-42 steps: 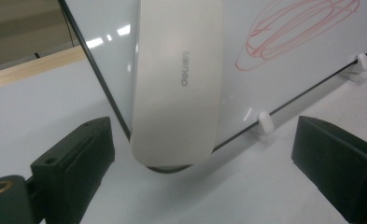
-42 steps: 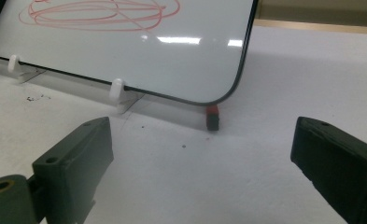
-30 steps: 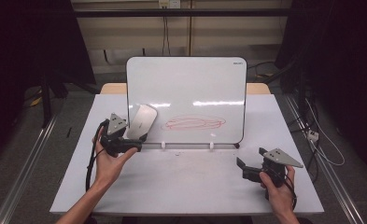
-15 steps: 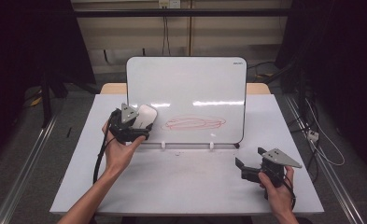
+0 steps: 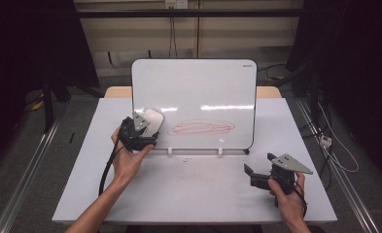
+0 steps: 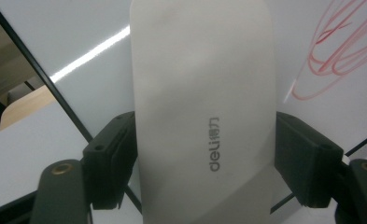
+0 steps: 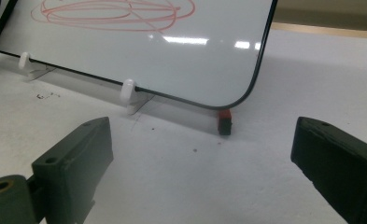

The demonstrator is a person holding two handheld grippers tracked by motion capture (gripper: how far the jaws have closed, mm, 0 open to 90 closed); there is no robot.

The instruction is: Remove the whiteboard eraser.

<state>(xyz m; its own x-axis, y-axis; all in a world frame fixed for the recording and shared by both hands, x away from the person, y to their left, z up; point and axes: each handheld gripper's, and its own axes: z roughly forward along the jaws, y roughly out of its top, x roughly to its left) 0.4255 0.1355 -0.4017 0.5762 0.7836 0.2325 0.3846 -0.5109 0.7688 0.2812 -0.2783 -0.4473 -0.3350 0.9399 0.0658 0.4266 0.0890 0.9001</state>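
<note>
The left gripper (image 5: 141, 132) is clamped across the narrow sides of a white eraser (image 5: 152, 121), holding it up against the lower left part of the whiteboard (image 5: 193, 87), just left of the red scribble (image 5: 202, 127). The right gripper (image 5: 264, 177) rests low on the table (image 5: 203, 194) at the near right, its jaws wide apart with nothing between them.

The eraser looks light and stiff, a smooth plastic shell that could slip if squeezed loosely; the grip across its two long edges, about midway along, seems the sound place to hold it, leaving the flat face free to press on the board. The board stands propped on small white clips (image 7: 127, 88), so I'd judge a hard push could tip or slide it.

The left gripper view shows the maker's grey lettering on the eraser (image 6: 204, 107), too small to see from above. The right gripper view shows a small red and black block (image 7: 224, 121) at the board's near corner
</note>
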